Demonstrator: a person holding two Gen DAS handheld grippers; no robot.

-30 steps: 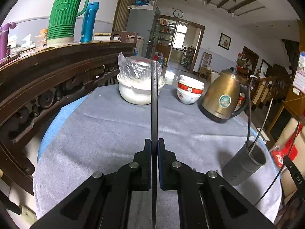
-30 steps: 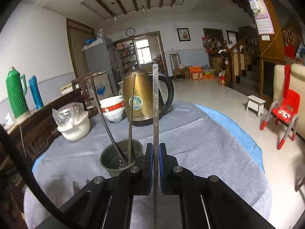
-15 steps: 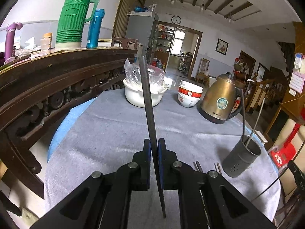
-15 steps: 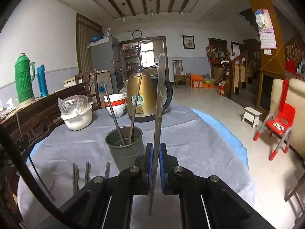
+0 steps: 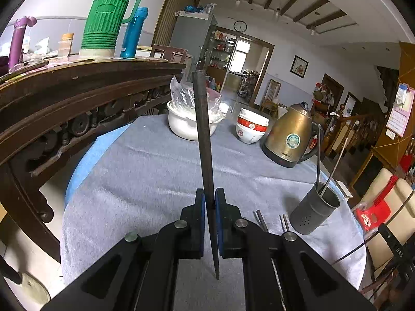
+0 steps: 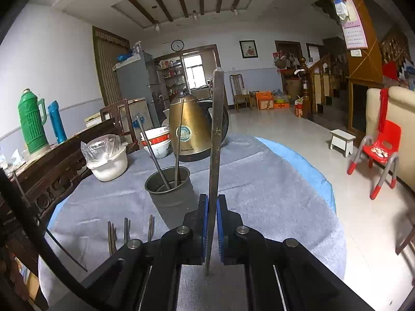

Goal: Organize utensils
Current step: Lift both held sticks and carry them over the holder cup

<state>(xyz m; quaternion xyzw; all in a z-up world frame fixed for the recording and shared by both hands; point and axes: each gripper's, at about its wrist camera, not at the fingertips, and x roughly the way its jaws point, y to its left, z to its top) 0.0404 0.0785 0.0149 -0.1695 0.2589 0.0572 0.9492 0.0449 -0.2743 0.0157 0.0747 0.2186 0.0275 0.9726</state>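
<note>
My left gripper is shut on a dark chopstick that stands nearly upright above the grey tablecloth. My right gripper is shut on a metal chopstick, also nearly upright. A grey metal utensil holder stands just left of the right gripper with two chopsticks in it; it also shows in the left wrist view at the right. Several loose chopsticks lie on the cloth near the holder, also seen in the left wrist view.
A brass kettle, stacked red-and-white bowls and a white pot covered with plastic stand at the far side. A carved wooden sideboard with flasks runs along the left. A red chair stands off the table.
Both grippers have pulled back and risen from the holder, each still holding its chopstick. Both chopsticks have tilted slightly in the jaws, and the loose chopsticks on the cloth have come into view.
</note>
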